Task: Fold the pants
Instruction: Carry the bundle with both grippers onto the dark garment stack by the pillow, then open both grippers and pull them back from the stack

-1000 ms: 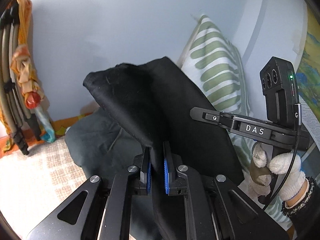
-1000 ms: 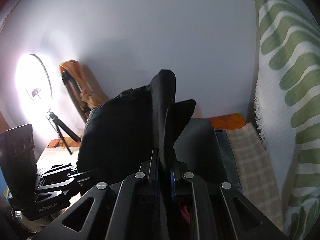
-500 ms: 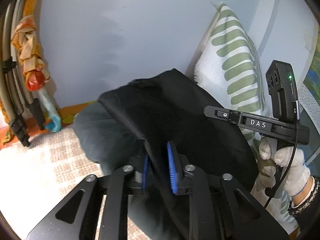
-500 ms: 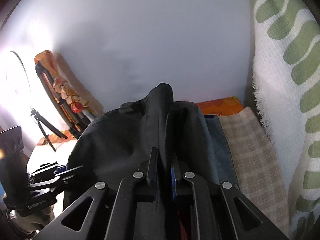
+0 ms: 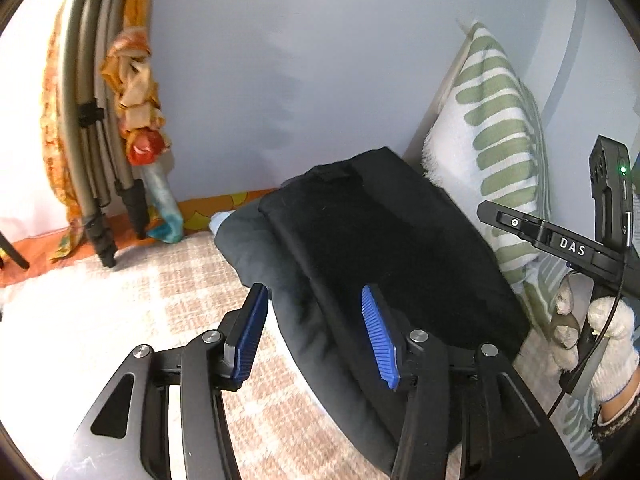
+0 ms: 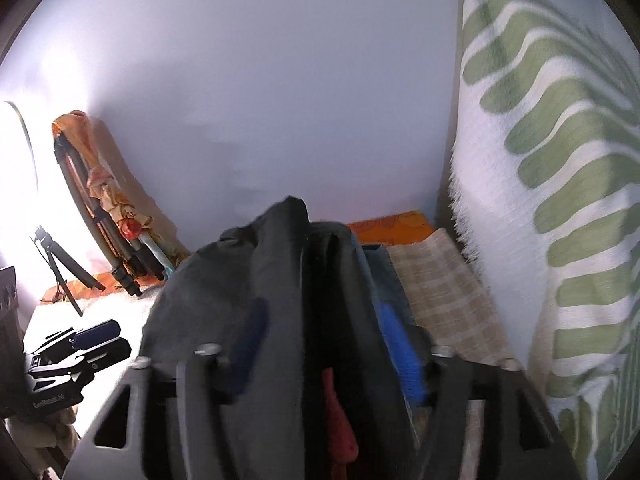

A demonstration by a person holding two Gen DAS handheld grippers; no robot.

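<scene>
Folded black fabric pants [image 5: 384, 240] on checked beige bedcover [image 5: 120, 320]. Left hand-held gripper [image 5: 316, 336] spread wide, pants edge between pads. Right hand-held gripper [image 6: 324, 344] likewise parted, blurred.

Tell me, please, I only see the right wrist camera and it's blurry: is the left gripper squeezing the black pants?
Observer: No. The left gripper is open. Its blue pads are spread wide, and the black pants lie loose between them.
Operator: Are the pants folded?
Observer: Yes, they lie folded over on the checkered blanket.
Operator: What holds the right gripper?
Observer: A white-gloved hand grips its handle.
</scene>
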